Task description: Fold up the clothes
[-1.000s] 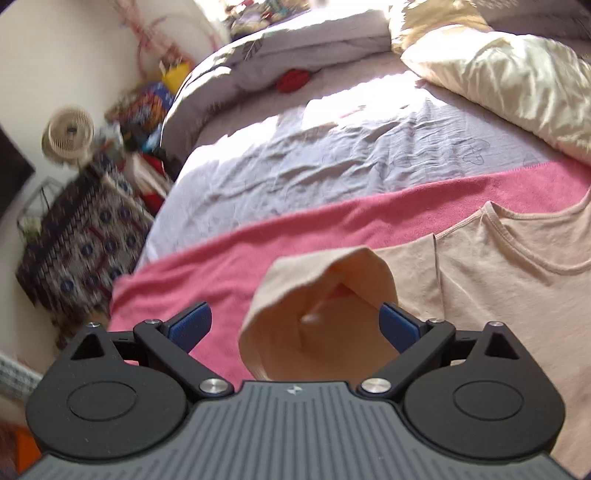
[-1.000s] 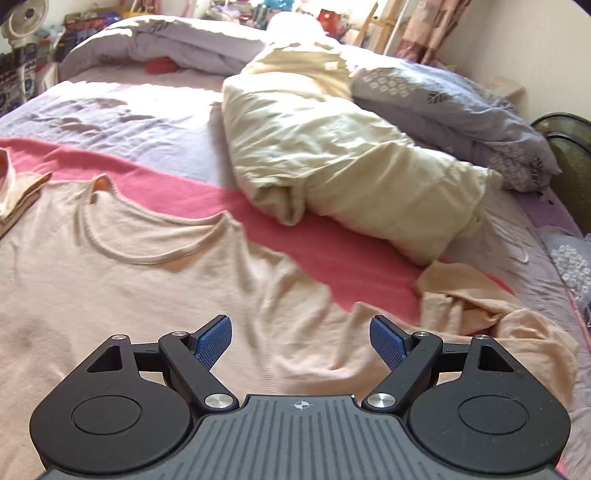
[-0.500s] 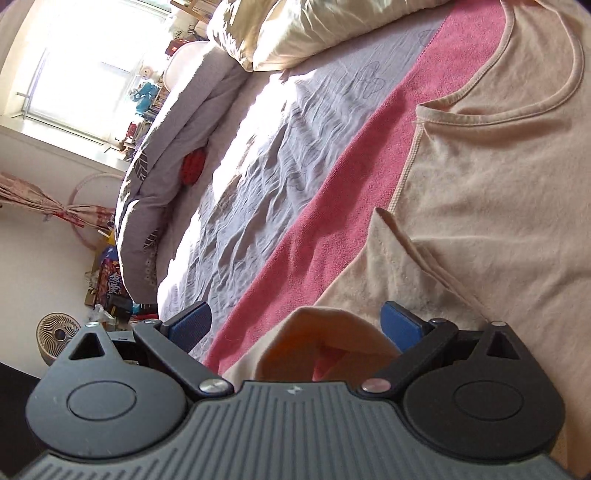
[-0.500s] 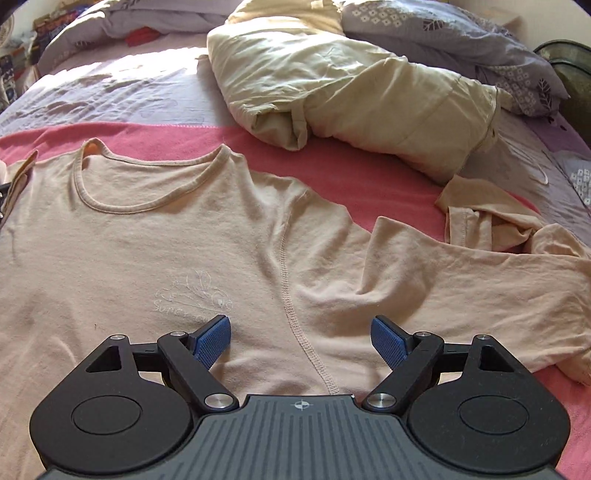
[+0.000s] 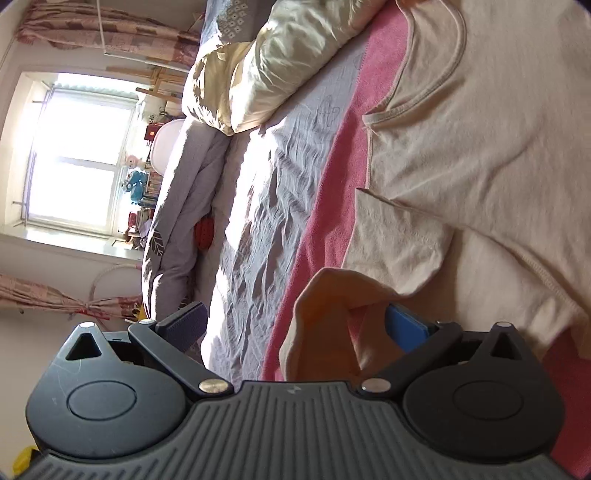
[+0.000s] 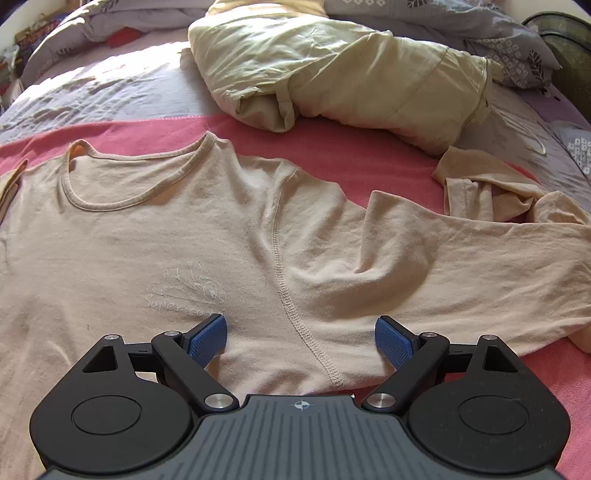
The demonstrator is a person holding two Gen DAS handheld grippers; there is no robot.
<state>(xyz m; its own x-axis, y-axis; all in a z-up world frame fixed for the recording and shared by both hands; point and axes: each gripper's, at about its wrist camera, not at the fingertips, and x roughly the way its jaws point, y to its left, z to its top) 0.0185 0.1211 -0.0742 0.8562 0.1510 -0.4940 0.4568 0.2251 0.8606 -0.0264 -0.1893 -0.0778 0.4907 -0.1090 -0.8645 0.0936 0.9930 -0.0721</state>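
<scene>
A beige long-sleeved shirt lies face up on a pink towel spread over the bed. Its right sleeve stretches out to the right with a crumpled cuff. My right gripper is open, low over the shirt's armpit seam, with nothing between its pads. In the left wrist view, tilted sideways, the shirt fills the right side. The left sleeve's cuff bulges up between the open fingers of my left gripper. The jaws stand wide apart and do not pinch it.
A pale yellow quilt lies bunched behind the towel. Grey patterned pillows sit at the far right and a grey duvet at the far left. The lilac sheet runs toward a bright window.
The left gripper has rolled further sideways and swung toward the window, with the cuff still between its fingers. The right gripper has come lower and closer over the shirt's chest and armpit.
</scene>
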